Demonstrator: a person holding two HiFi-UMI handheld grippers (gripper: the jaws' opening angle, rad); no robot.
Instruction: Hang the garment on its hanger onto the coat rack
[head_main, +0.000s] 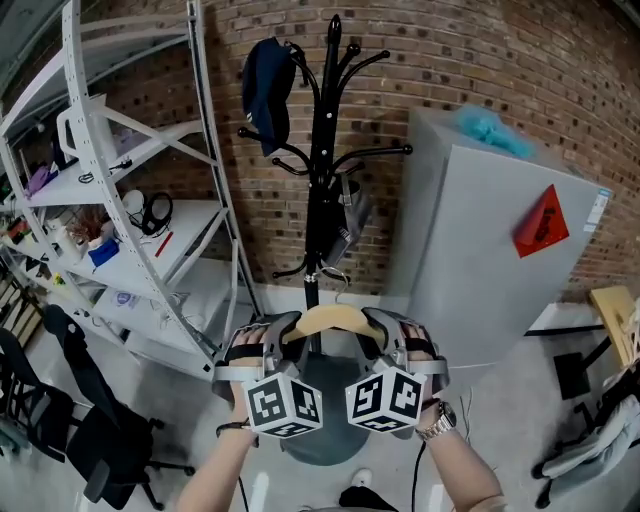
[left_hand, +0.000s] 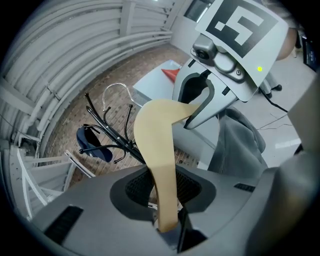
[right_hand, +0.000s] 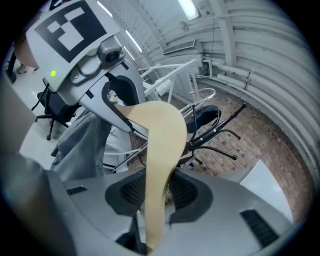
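Left tool (head_main: 283, 335), right tool (head_main: 383, 335) clamp hanger (head_main: 335, 318), gripper views show garment (left_hand: 240, 145)

Two matching grey plastic tools, the left hand-held gripper (head_main: 283, 333) and the right hand-held gripper (head_main: 383, 330), each carry a white cube (head_main: 283, 405) printed with black square markers. Dark mesh insets (left_hand: 139, 189) line the moulded housings. A yellow-green light (left_hand: 259, 69) glows near a round lens (left_hand: 202, 50) on the right unit. The person wears dark gloves (head_main: 243, 348), a metal wristwatch (head_main: 437, 423) and a black wrist strap (head_main: 232, 428).
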